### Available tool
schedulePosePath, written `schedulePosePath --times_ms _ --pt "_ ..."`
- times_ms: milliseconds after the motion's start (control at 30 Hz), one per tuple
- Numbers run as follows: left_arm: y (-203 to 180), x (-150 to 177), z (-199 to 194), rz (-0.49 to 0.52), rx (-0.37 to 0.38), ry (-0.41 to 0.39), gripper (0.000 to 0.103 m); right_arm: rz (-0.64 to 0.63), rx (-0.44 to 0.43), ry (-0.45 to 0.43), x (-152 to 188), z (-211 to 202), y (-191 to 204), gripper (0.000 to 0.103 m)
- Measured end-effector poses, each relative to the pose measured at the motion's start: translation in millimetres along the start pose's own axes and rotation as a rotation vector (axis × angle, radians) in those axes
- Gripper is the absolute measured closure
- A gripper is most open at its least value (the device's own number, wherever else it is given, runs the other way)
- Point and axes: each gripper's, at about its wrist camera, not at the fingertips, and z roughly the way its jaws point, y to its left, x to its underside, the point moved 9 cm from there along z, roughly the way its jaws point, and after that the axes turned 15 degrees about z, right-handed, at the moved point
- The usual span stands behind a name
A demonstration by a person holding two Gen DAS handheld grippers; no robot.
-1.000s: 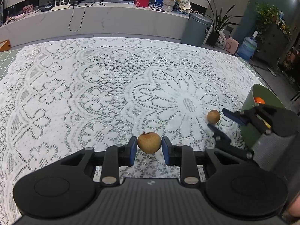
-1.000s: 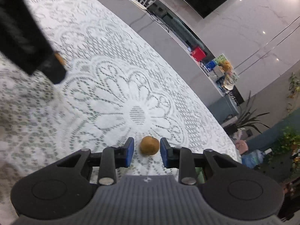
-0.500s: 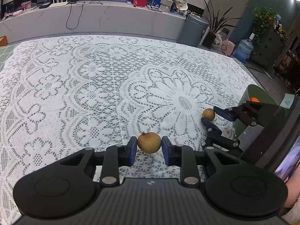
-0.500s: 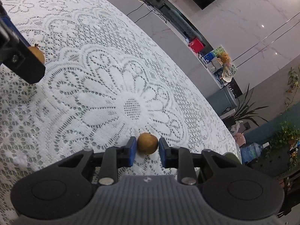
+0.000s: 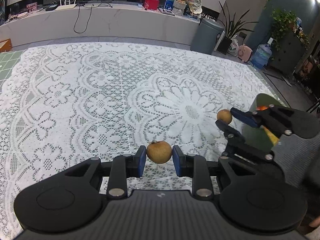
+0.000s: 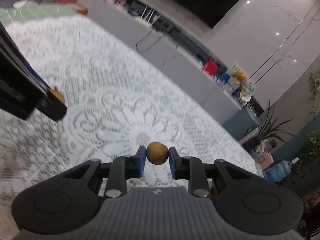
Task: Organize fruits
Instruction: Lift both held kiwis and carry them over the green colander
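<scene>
My left gripper (image 5: pixel 159 157) is shut on a brown round pear (image 5: pixel 159 152) and holds it just above the lace tablecloth (image 5: pixel 100 100). My right gripper (image 6: pixel 157 157) is shut on a smaller brown pear (image 6: pixel 157 153) and has it lifted off the cloth. In the left wrist view the right gripper (image 5: pixel 227 118) shows at the right with its pear (image 5: pixel 224 116), in front of a green bin (image 5: pixel 264 102) that holds an orange fruit (image 5: pixel 262 107). In the right wrist view the left gripper's fingers (image 6: pixel 54 105) and its pear (image 6: pixel 58 97) show at the left.
The table's far edge runs along a grey counter (image 5: pixel 100 24) with boxes and cables. A grey trash can (image 5: pixel 208 36), plants and a water bottle (image 5: pixel 261 56) stand beyond the right edge. The green bin stands at the table's right side.
My right gripper has closed on the smaller pear and lifted it off the cloth, swinging its view. My left gripper keeps its pear and has barely moved.
</scene>
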Motion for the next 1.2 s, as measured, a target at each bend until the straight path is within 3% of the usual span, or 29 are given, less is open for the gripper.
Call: schedulePosePath --times_ms 167,367,500,867,1200 --pt "-19 -11 -18 0.002 0.011 -0.029 0.071 0.061 -0.011 -0.078 -10 -40 -21 0.082" --pt "-60 -29 -34 0.055 0.063 -0.062 0.071 0.142 -0.016 -0.11 -7 -74 -57 0.082" --pt "-95 -42 -36 0.116 0.102 -0.068 0.071 0.214 -0.017 -0.095 3 -87 -86 0.082" --pt "-193 -63 -7 0.274 0.224 -0.016 0.071 0.411 0.081 -0.028 46 -94 -176 0.082" --pt "-248 -68 47 0.377 0.274 0.115 0.071 0.377 0.01 0.063 80 -65 -214 0.082"
